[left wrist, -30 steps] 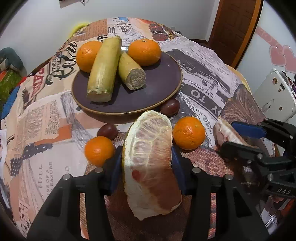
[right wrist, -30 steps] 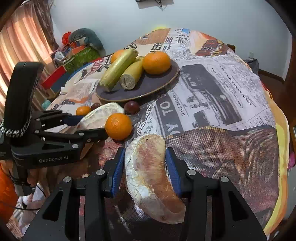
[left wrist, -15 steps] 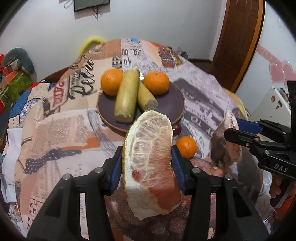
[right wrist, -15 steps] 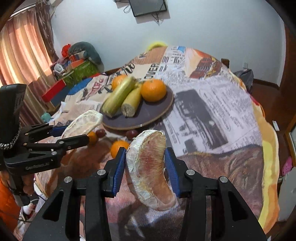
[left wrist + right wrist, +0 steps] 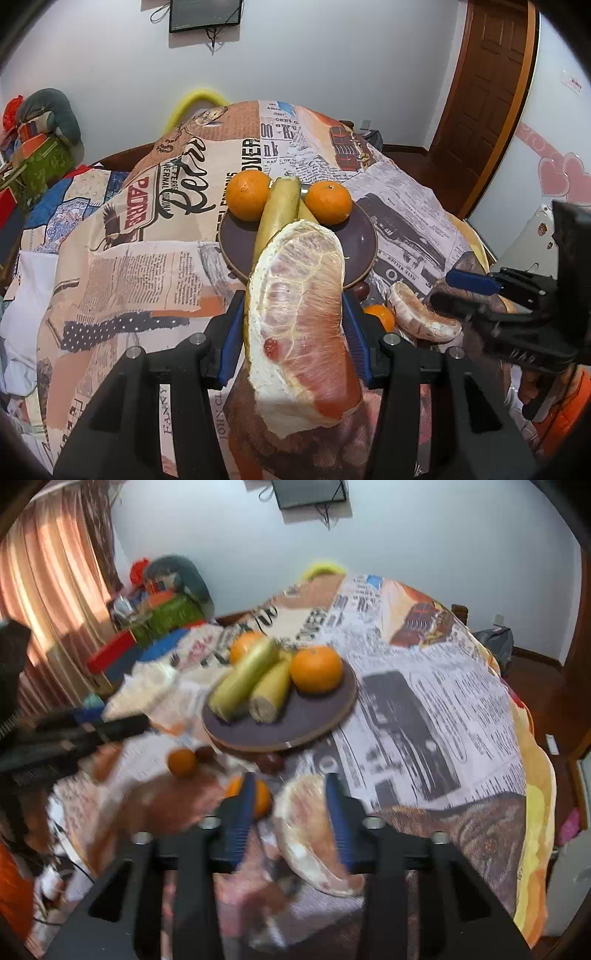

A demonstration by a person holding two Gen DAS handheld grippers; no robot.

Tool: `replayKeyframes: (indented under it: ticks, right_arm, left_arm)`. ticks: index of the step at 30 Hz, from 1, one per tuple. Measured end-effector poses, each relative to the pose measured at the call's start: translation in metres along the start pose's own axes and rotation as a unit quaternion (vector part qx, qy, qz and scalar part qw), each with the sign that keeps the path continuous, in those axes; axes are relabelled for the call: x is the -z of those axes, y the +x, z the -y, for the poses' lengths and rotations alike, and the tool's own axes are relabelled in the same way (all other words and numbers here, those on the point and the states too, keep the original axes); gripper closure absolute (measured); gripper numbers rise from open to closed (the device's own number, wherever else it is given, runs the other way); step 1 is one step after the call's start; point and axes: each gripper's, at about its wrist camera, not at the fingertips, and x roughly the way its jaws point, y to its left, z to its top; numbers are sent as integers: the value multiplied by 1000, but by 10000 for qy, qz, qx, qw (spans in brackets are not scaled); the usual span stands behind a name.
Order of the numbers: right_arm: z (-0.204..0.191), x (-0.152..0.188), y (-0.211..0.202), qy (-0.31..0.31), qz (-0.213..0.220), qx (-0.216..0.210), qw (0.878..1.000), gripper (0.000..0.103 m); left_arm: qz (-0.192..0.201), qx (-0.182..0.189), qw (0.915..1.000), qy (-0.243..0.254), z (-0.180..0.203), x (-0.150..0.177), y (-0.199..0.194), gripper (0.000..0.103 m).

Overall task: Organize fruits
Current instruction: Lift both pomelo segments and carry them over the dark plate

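Note:
My left gripper (image 5: 293, 336) is shut on a big peeled pomelo segment (image 5: 299, 317), held high above the table. My right gripper (image 5: 288, 812) has opened: its jaws stand apart and a second pomelo segment (image 5: 314, 834) lies against the right finger only, also seen in the left wrist view (image 5: 417, 314). Whether it still rests on the finger I cannot tell; the view is blurred. Ahead is a dark plate (image 5: 354, 236) (image 5: 306, 716) with two oranges (image 5: 247, 194) (image 5: 316, 668) and two yellow-green fruit pieces (image 5: 243, 679).
Loose on the newspaper-print cloth (image 5: 424, 709) lie small oranges (image 5: 181, 762) (image 5: 380, 315) and dark round fruits (image 5: 271, 762) near the plate's front rim. The left gripper's body (image 5: 55, 738) is at the left of the right wrist view. A door (image 5: 487, 92) stands far right.
Both grippers rose farther from the table. The right gripper's jaws opened, and its pomelo segment now sits off to the right finger instead of being clamped.

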Motion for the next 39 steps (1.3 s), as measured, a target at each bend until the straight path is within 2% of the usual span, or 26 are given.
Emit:
replayKeyframes:
  ticks: [8, 11, 13, 17, 25, 33, 39]
  right_arm:
    - [7, 18, 38, -106, -672, 16, 9977, 57]
    - [7, 18, 45, -138, -649, 33, 9978, 57]
    - [4, 17, 46, -169, -597, 80, 9980, 62]
    - [4, 15, 44, -91, -551, 67, 9984, 63]
    - [5, 4, 23, 101, -147, 21, 9998, 63]
    - [-2, -28, 3, 92, 435, 2, 9990, 63]
    - [-3, -50, 6, 73, 659, -9, 9978, 63]
  left_arm:
    - [-7, 22, 9999, -146, -7, 6, -2, 54]
    - [-13, 4, 9999, -168, -9, 7, -1, 54]
    - [-10, -5, 9998, -192, -11, 7, -1, 54]
    - [36, 9, 9996, -285, -15, 5, -3, 54]
    - [253, 7, 9991, -353, -19, -8, -10, 54]
    - [437, -40, 9984, -369, -23, -29, -8, 54]
    - [503, -50, 9981, -366, -27, -44, 3, 54]
